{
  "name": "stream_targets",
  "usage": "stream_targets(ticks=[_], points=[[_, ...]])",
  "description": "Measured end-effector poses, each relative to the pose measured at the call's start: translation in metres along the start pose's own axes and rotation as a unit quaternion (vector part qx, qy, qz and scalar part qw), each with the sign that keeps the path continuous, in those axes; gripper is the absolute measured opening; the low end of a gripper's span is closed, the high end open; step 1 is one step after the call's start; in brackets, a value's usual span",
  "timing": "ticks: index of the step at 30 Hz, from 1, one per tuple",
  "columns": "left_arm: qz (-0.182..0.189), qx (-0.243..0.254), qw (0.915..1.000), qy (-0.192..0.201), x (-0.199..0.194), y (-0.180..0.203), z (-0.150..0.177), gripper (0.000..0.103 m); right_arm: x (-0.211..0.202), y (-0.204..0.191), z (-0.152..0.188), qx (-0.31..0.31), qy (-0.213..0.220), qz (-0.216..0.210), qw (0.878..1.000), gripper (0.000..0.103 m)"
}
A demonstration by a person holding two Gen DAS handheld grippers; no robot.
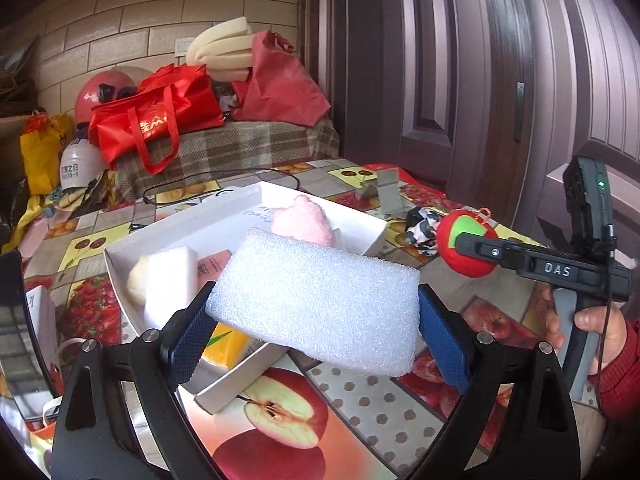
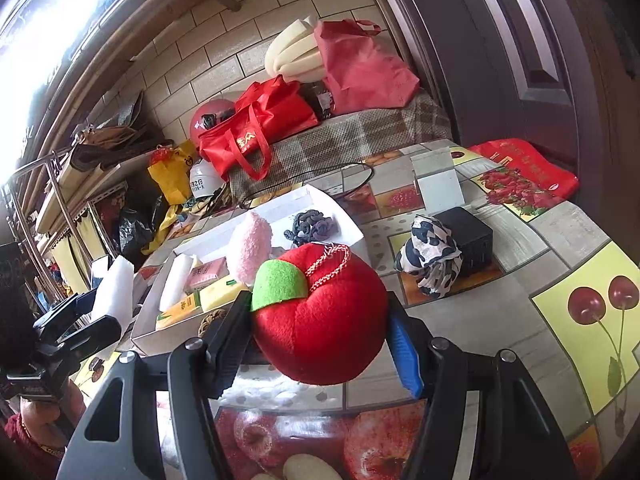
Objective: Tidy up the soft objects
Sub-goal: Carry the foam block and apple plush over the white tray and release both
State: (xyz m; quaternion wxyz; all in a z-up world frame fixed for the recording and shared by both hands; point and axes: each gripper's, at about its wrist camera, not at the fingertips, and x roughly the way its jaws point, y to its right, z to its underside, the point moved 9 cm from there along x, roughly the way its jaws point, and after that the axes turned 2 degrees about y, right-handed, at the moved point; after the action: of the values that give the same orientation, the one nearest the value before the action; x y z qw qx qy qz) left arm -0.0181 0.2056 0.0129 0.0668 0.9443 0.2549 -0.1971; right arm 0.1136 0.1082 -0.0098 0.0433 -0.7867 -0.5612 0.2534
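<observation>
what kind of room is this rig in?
Looks like a lived-in home, perhaps an entry or storage corner: a fruit-print tablecloth on the table, red shopping bags piled on a plaid-covered surface, a tiled wall and a panelled door.

The tray stands on the counter. In the tray lie a plush heart, a knotted cord bundle, a sponge and small packets. Right of the tray, on the counter, a crumpled cloth leans against a box. Behind the tray, bags sit on a bench. A foam block hangs over the tray's near edge; a plush apple hangs before its right corner.
</observation>
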Motion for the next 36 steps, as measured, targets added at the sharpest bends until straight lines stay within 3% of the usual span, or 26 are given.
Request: stream_targets(ticks=[13, 16, 24, 29, 36], points=[[-0.095, -0.056, 0.9934, 0.032, 0.029, -0.073, -0.038, 0.095, 0.021, -0.019, -0.026, -0.018, 0.02, 0.009, 1.0, 0.064], [-0.1, -0.072, 0.9917, 0.036, 0.032, -0.089, -0.041, 0.095, 0.039, -0.027, -0.029, -0.016, 0.007, 0.003, 1.0, 0.064], [-0.11, -0.128, 0.9857, 0.001, 0.053, -0.135, -0.029, 0.095, 0.093, -0.061, -0.022, -0.04, -0.043, -0.023, 0.998, 0.064], [-0.111, -0.144, 0.9833, -0.005, 0.067, -0.148, -0.034, 0.095, 0.126, -0.075, -0.014, -0.061, -0.061, -0.01, 0.996, 0.064], [-0.11, -0.143, 0.9836, -0.009, 0.088, -0.145, -0.038, 0.095, 0.159, -0.068, -0.027, -0.006, -0.061, -0.006, 0.998, 0.064]])
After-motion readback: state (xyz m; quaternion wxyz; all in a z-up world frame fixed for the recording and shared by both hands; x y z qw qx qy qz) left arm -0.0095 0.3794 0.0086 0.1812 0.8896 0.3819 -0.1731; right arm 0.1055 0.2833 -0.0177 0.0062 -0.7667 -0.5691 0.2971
